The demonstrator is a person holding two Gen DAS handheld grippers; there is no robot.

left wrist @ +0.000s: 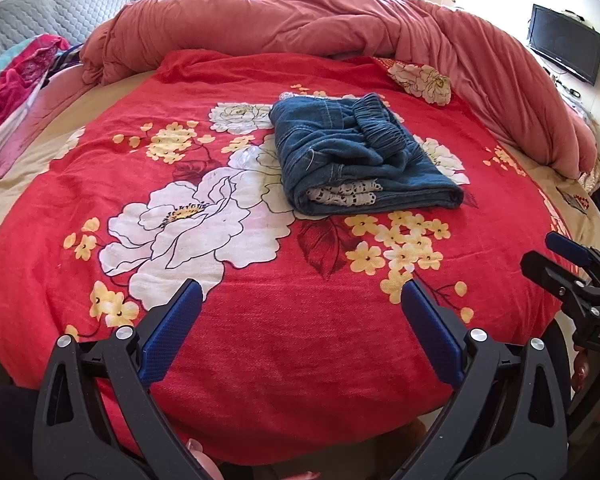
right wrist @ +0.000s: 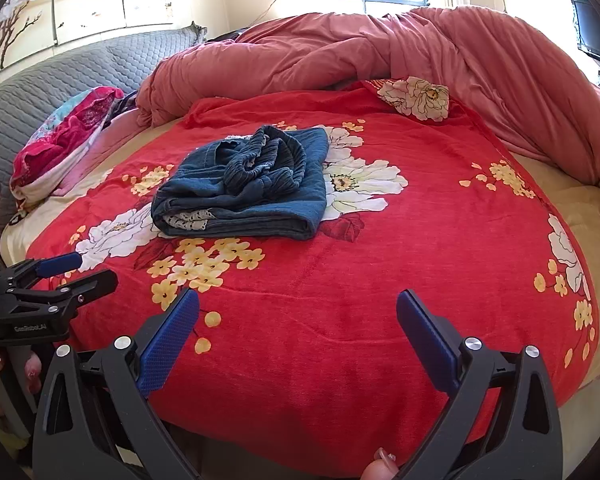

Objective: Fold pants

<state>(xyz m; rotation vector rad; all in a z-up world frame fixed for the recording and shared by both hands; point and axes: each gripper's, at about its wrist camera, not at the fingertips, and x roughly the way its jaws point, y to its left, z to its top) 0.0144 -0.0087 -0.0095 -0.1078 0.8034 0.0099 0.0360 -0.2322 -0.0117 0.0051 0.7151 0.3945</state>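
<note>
Left wrist view: left gripper (left wrist: 302, 294) at bottom of frame, jaws spread wide, holding nothing, above the near edge of the red floral blanket (left wrist: 204, 344). Centre to upper right of centre: one pair of blue pants (left wrist: 352, 160), lying as a compact bundle on the blanket, elastic waistband bunched on top, white lace trim showing at the near fold. Right edge: right gripper (left wrist: 556, 258), also apart and empty.

Right wrist view: pants (right wrist: 244, 192) sit upper left of centre, well apart from both grippers.

Judgement: fold looks essentially done; we're at the release/retreat stage. Waistband is lumpy, so the next move, if any, calls for pressing or tucking that top layer flat.

Count: one pair of pants, two grippers, one blanket, one pink duvet (left wrist: 284, 20) heaped along the top.
</note>
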